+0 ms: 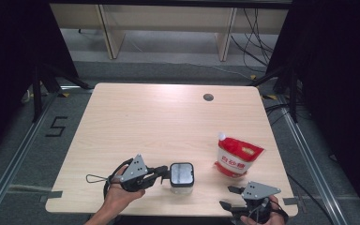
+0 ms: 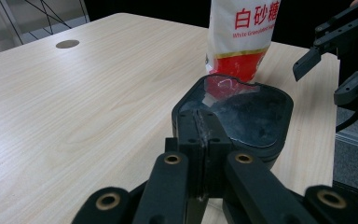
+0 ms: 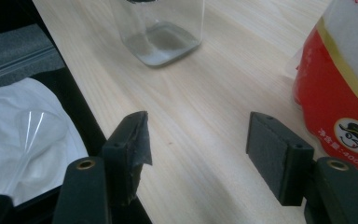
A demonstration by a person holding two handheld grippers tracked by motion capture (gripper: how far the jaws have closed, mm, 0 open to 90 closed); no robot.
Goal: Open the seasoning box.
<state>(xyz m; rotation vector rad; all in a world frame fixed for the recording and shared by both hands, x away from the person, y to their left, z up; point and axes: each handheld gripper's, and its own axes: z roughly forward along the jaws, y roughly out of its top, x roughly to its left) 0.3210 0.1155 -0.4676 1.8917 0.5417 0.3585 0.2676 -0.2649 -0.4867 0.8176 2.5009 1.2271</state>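
High view: a person's left hand is holding the left gripper [image 1: 161, 174] at the near edge of a pale wooden table [image 1: 159, 122], its jaws pressed together and their tips meeting the black rim of a square clear jar with a dark lid [image 1: 182, 176]. Whether the tips are pinching the lid's edge or merely touching it cannot be told. The jar is standing upright near the table's front edge, a little right of that gripper. Near it to the right, a red-and-white stand-up pouch of white sugar [image 1: 236, 156] with a corner spout is resting on the tabletop. Further right, at the table's near corner, the right gripper [image 1: 231, 197] is hovering with its jaws parted and nothing between them, pointing toward the jar and pouch.

Left gripper view is looking along the closed black jaws to the jar's lid [image 2: 242, 116], with the sugar pouch [image 2: 242, 32] standing just behind it and the right gripper [image 2: 328, 58] showing at the far right edge with its jaws apart.

Right gripper view is showing the two pads [image 3: 279, 156] well apart over bare wood, the clear jar [image 3: 161, 30] ahead at the top and the pouch's red base [image 3: 342, 102] just beside the right-hand pad. A round cable hole [image 1: 208, 97] is sitting near the table's far edge.
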